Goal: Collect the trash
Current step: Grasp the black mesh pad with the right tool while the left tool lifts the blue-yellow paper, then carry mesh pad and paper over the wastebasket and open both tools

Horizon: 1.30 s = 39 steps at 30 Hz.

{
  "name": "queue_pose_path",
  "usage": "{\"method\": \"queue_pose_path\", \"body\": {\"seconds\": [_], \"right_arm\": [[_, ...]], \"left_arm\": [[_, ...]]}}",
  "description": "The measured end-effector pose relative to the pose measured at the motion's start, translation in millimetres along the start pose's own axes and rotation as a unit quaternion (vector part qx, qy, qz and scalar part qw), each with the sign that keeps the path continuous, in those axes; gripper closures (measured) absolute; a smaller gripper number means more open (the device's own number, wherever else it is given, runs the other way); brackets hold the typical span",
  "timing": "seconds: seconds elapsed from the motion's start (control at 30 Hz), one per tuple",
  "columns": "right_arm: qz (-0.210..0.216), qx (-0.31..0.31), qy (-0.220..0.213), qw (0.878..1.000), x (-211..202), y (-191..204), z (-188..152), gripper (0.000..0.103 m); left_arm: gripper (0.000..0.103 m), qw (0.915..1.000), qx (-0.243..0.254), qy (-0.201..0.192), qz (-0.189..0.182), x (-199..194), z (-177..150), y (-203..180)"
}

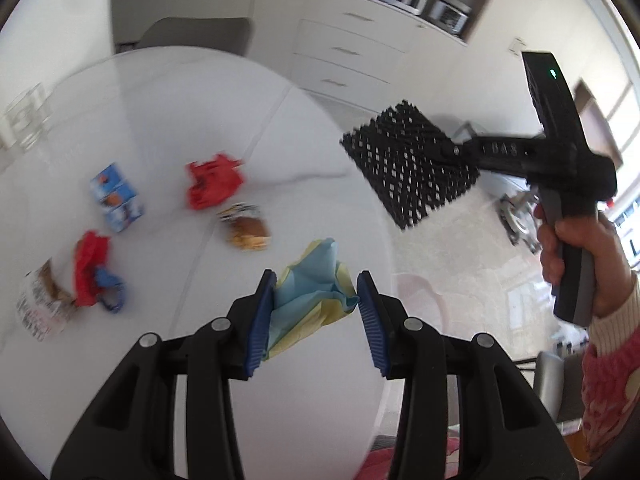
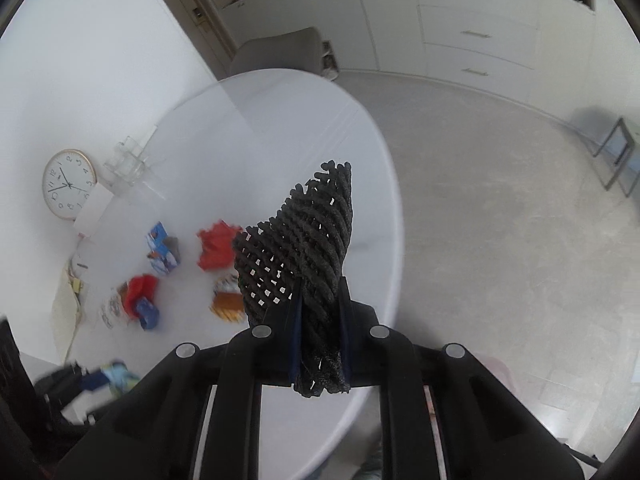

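My left gripper (image 1: 316, 312) is shut on a crumpled blue and yellow paper (image 1: 316, 296) and holds it above the white round table (image 1: 312, 400). My right gripper (image 2: 320, 320) is shut on a black mesh foam sheet (image 2: 304, 248), held up over the table's right edge; it also shows in the left wrist view (image 1: 408, 168). On the table lie a red wrapper (image 1: 214, 180), a blue carton (image 1: 116, 196), an orange snack packet (image 1: 246, 228), a red and blue wrapper (image 1: 94, 276) and a printed wrapper (image 1: 40, 304).
A clock (image 2: 68, 184), clear glassware (image 2: 128, 164) and a white box (image 2: 94, 208) stand at the table's left side. A grey chair (image 2: 280, 54) stands behind the table. White drawers (image 2: 476, 36) line the far wall. A pink bin (image 1: 420, 300) sits on the floor beside the table.
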State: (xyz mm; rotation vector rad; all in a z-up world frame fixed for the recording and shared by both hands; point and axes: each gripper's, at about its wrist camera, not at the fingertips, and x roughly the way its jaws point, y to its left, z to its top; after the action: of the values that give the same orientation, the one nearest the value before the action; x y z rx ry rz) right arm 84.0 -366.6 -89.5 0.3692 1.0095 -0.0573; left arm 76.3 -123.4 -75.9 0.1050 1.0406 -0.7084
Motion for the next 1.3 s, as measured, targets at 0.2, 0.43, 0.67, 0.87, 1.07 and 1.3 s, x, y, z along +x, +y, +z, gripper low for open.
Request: {"method": "queue_pose_path", "body": {"seconds": [0.2,0.43,0.67,0.87,1.07,1.3], "right_arm": [[-0.086,0.016,0.028,0.996,-31,-68,-76,0.084],[-0.114,0.038,0.097,0.988,25,-134,-145,0.084],[-0.156,0.022,0.156,0.975,96,-167,-179,0.026],[-0.179,0.022,0.092,0.979,37,-171,-165,0.005],[-0.185,0.039,0.020,0.982,-41,-175,-148,0.003],[-0.198,0.023,-0.022,0.980,-92,-172,-133,0.003]], "left_arm": [[0.062,0.9965,0.052,0.026,-0.059,25,-5,-80],[0.062,0.9922,0.091,0.052,-0.069,47,-13,-142],[0.062,0.9924,0.090,0.071,-0.042,61,-16,-165],[0.062,0.9917,0.093,0.083,-0.033,70,-22,-177],[0.062,0.9882,0.108,0.096,-0.049,88,-26,-201],[0.040,0.9821,0.130,0.120,-0.066,117,-28,-234]]}}
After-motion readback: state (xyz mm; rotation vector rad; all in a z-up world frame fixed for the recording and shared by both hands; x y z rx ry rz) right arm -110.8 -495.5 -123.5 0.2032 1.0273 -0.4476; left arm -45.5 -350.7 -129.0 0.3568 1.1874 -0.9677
